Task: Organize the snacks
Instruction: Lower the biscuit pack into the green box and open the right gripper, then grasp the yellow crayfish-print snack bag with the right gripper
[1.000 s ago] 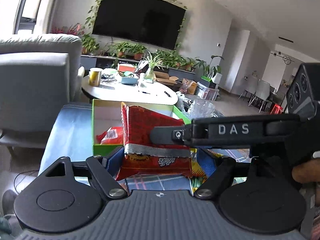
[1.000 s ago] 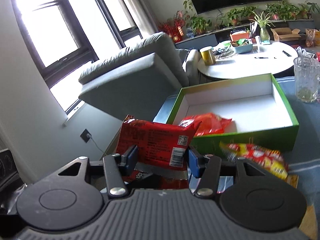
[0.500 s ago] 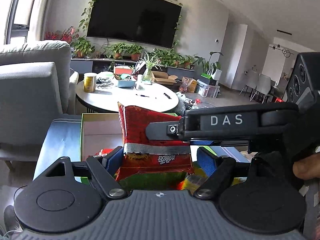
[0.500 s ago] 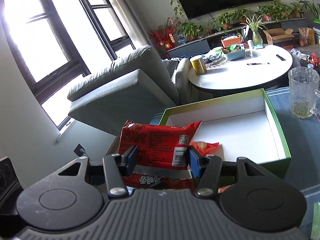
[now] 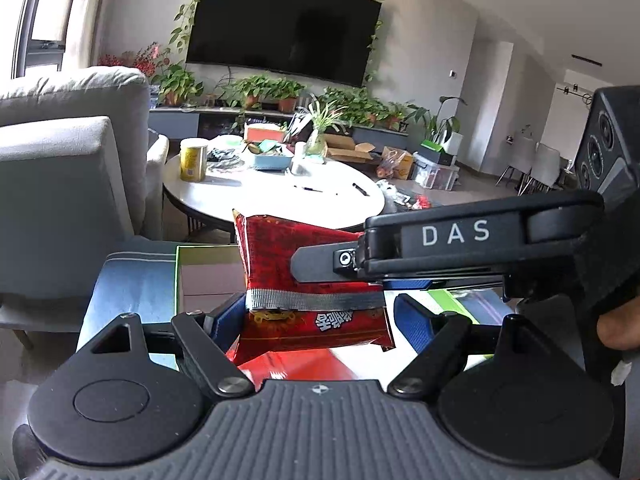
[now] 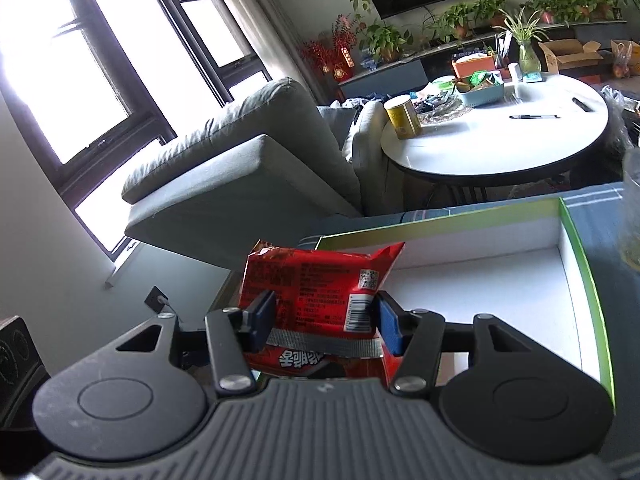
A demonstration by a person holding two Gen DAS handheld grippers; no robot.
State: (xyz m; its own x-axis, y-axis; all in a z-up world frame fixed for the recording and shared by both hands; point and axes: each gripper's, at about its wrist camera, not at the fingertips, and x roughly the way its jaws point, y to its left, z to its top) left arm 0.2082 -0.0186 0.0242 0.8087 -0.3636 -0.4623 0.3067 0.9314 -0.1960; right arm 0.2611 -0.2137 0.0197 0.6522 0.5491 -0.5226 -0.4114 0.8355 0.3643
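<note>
A red snack packet (image 6: 316, 296) stands upright between the blue pads of my right gripper (image 6: 322, 322), which is shut on it, above the near left corner of the green-rimmed white box (image 6: 576, 248). In the left wrist view the same packet (image 5: 304, 276) sits between the pads of my left gripper (image 5: 320, 316); the pads stand apart from its sides, so that gripper is open. The right gripper's finger (image 5: 332, 258) reaches in from the right onto the packet. Another red packet (image 5: 288, 364) lies below.
The box rests on a blue striped cloth (image 5: 128, 292). A grey sofa (image 6: 240, 184) stands to the left. A round white table (image 6: 500, 136) with a yellow can (image 6: 402, 116) is behind. A glass jug (image 6: 632, 208) stands at the right edge.
Both grippers rose and moved left with the packet. The box now sits lower and further right in view. The yellow-red snack by the box front has left the right wrist view.
</note>
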